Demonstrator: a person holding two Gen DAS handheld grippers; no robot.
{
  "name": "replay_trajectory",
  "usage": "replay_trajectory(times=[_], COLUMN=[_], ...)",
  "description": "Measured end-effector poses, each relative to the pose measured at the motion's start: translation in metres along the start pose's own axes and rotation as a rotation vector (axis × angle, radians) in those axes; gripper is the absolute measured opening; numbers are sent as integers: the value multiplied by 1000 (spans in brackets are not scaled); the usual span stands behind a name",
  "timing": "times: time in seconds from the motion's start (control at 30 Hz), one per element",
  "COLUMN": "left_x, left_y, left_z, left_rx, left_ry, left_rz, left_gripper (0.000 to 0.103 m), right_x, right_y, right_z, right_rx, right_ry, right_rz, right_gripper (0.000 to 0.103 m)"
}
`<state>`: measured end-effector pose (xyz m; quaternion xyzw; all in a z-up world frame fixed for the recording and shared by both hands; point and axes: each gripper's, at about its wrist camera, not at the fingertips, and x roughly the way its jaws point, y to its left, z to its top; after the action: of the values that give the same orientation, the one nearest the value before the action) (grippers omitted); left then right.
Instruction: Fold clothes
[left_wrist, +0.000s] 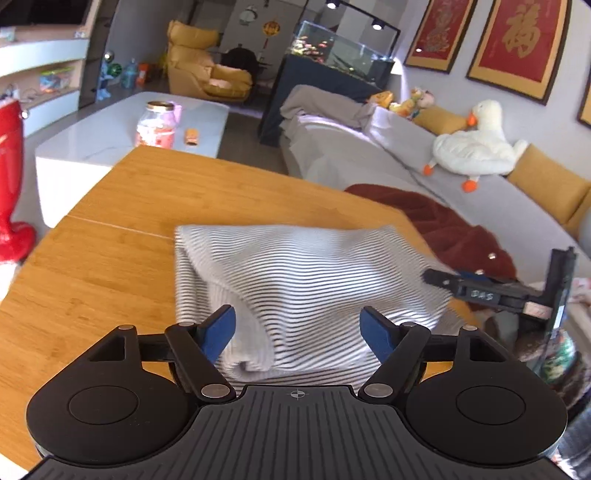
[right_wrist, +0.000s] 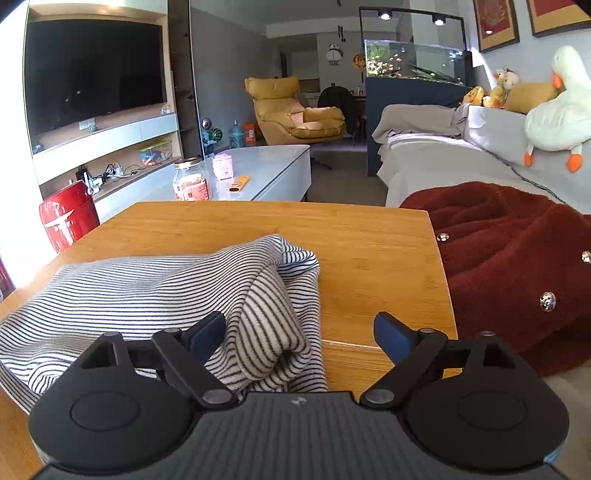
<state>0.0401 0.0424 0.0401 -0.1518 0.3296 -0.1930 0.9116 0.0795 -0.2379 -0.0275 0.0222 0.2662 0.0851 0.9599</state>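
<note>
A striped garment (left_wrist: 303, 280) is lying bunched on the wooden table (left_wrist: 110, 258), its long axis running side to side across the tabletop. The left gripper (left_wrist: 297, 328) is being held with jaws spread, cloth between but unpinched. The right gripper (right_wrist: 299, 336) is likewise spread at the garment's right end. Bare wood is being left beyond its far edge; a dark red fleece (right_wrist: 509, 266) is lying just past the table's right edge.
</note>
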Motion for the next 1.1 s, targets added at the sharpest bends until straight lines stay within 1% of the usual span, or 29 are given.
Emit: replay_trajectory(times=[0.03,0.1,0.13,0.17,0.27,0.37,0.4,0.47,0.53,0.63,0.67,0.7,0.77,0.87,0.9,0.93,1.0,1.03,1.07,1.1], left_x=[5,18,26,35,53,69,72,82,91,96,95,90,79,62,57,54,51,53,57,63], left_y=[-1,-3,-3,-3,5,12,13,11,10,9,9,8,5,-2,-5,-8,-15,-18,-20,-18], left_z=[1,1,0,-1,2,9,12,17,19,24,26,26,26,25,25,25,24,23,21,18], left_rx=[-18,-54,-56,-42,-40,-39,-29,45,125,143,136,124,101,61,47,37,29,35,41,41], left_ry=[19,68,88,106,115,117,112,86,56,46,48,47,43,37,35,37,45,55,69,84], left_rz=[-35,-98,-99,-72,-45,-26,-18,25,77,104,101,95,84,26,5,-28,-96,-117,-125,-117], left_gripper=[84,85,85,85,84,84,84,85,85,85,86,88,92,92,92,93,96,96,96,96], right_x=[0,3,8,12,27,23,20,13,6,-5,-10,-14,-25,-36,-37,-32,-16,-5,6,18], right_y=[-1,-2,-3,-3,3,11,15,21,25,32,34,35,33,24,21,21,23,24,25,26], right_z=[1,4,5,5,-2,-8,-11,-18,-23,-28,-28,-26,-16,7,15,22,30,31,31,28], right_rx=[6,11,8,5,-31,-73,-88,-95,-86,-84,-91,-101,-98,-40,-33,-48,-90,-103,-115,-131], right_ry=[-14,-29,-14,4,80,108,112,115,123,139,138,132,87,14,0,-8,-1,17,35,63], right_rz=[-14,-29,-30,-30,-46,-26,-21,-10,17,86,103,107,102,107,101,77,25,11,-1,-19], right_gripper=[102,103,103,103,103,103,103,103,103,103,103,103,103,103,103,103,103,103,103,103])
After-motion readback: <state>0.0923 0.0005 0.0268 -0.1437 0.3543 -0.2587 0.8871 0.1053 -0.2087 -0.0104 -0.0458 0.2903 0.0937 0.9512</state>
